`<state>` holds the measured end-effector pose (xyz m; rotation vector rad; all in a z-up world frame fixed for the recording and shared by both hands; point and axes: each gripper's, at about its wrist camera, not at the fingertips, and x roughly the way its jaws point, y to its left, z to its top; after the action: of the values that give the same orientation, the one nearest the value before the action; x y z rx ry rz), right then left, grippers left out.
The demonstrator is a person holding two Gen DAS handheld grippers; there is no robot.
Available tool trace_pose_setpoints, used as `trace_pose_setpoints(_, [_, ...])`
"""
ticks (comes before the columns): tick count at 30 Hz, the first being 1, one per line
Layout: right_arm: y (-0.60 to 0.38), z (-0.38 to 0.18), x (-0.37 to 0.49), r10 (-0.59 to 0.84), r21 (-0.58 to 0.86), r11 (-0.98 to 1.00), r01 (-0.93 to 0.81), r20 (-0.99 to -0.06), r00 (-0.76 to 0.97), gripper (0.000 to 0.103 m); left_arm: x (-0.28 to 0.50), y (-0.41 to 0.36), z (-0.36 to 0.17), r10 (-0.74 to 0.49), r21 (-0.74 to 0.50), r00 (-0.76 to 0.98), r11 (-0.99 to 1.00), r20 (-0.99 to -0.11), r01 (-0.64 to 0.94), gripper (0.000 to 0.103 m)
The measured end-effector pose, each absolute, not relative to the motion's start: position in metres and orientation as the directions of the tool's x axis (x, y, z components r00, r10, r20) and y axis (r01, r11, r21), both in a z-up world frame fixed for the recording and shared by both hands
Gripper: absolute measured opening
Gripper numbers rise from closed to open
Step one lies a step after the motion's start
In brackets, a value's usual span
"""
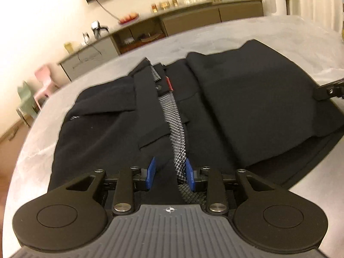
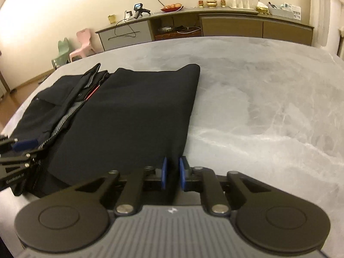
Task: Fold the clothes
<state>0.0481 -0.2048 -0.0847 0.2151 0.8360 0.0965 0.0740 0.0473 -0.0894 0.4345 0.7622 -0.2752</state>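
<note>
Two tongs | left (image 1: 169,173) spread over black garment (image 1: 236,107) | right (image 2: 172,173) pinching its hem | arm lettering blurred, unreadable

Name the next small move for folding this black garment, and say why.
Probably close the left gripper on the near hem: its jaws stand open around the black garment by the checked lining, while the right gripper already looks nearly shut on the right edge.
</note>
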Motion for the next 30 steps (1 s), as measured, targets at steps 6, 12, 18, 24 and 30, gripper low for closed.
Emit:
trace_pose_setpoints(6, [-0.209, -0.082, 0.035, 0.221, 0.309, 0.951, 0.011, -0.705, 0.674, 0.047, 0.075, -0.015, -0.026, -0.301, 0.144, 0.649, 0.830, -0.698, 0.540, 0.084])
trace_pose_setpoints(12, [-0.179, -0.077, 0.018, 0.169, 0.164, 0.983, -0.083, -0.639, 0.751, 0.005, 0.115, -0.125, -0.036, -0.325, 0.170, 0.513, 0.692, -0.795, 0.701, 0.085])
trace_pose_setpoints(18, [-0.165, -0.072, 0.005, 0.162, 0.096, 0.987, -0.130, -0.576, 0.802, 0.004, 0.152, -0.154, -0.075, -0.196, 0.215, 0.422, 0.632, -0.885, 0.745, 0.031])
trace_pose_setpoints(24, [-0.180, -0.055, -0.001, 0.248, 0.229, 0.963, -0.144, -0.530, 0.811, 0.030, 0.154, -0.096, -0.022, -0.359, 0.066, 0.441, 0.710, -0.822, 0.701, 0.007])
trace_pose_setpoints(30, [-0.157, -0.037, -0.012, 0.427, 0.276, 0.902, -0.332, -0.456, 0.781, 0.039, 0.193, 0.085, 0.021, -0.290, -0.020, 0.619, 0.915, -0.730, 0.404, 0.007])
